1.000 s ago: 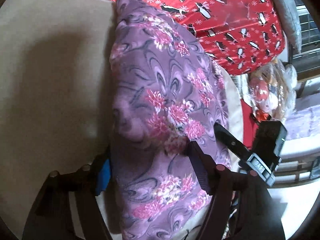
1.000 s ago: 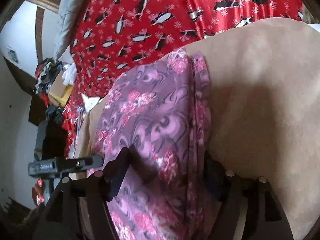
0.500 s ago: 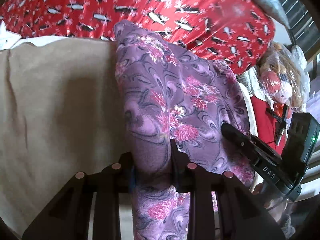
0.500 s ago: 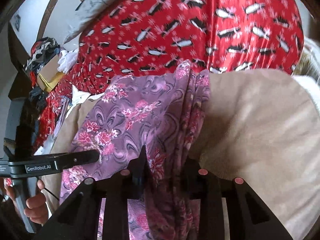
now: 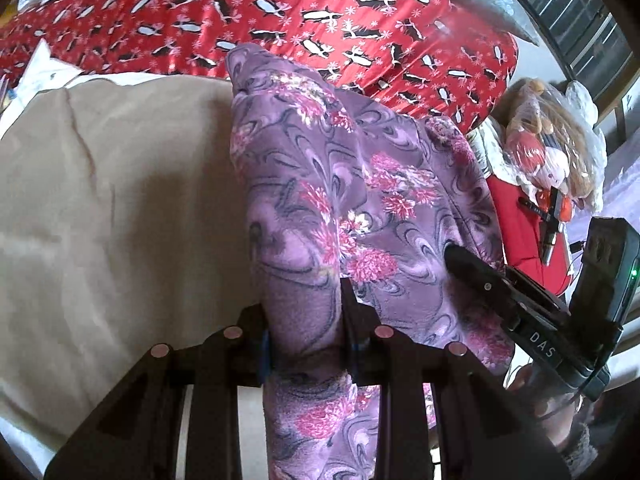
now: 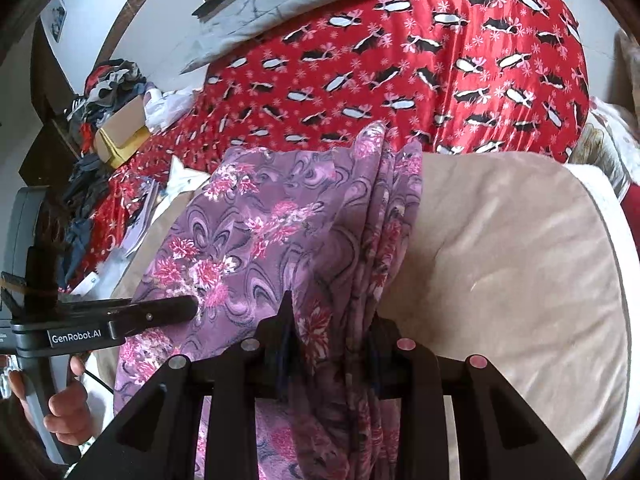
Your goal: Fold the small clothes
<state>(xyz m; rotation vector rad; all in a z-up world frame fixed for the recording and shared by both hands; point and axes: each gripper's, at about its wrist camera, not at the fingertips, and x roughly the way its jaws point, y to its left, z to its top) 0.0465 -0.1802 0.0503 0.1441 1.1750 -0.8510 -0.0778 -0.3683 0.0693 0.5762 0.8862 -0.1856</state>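
A purple garment with pink flowers [image 5: 340,184] lies on a beige cushion [image 5: 112,208]; it also shows in the right wrist view [image 6: 280,232]. My left gripper [image 5: 306,316] is shut on the garment's near left edge and lifts it a little. My right gripper [image 6: 334,328] is shut on the bunched right edge of the same garment. Each gripper shows in the other's view, the right one [image 5: 516,304] and the left one [image 6: 120,316], both at the garment's side. The garment's far end rests at the cushion's back edge.
A red blanket with a penguin print [image 5: 320,12] covers the bed behind the cushion [image 6: 520,260]. A bag of soft toys [image 5: 552,148] stands at the right. Piled clothes and a yellow box [image 6: 116,140] lie at the far left.
Both grippers closed on the garment's near edges, from open a second ago. They have drawn back and risen, so more of the red blanket and cushion shows.
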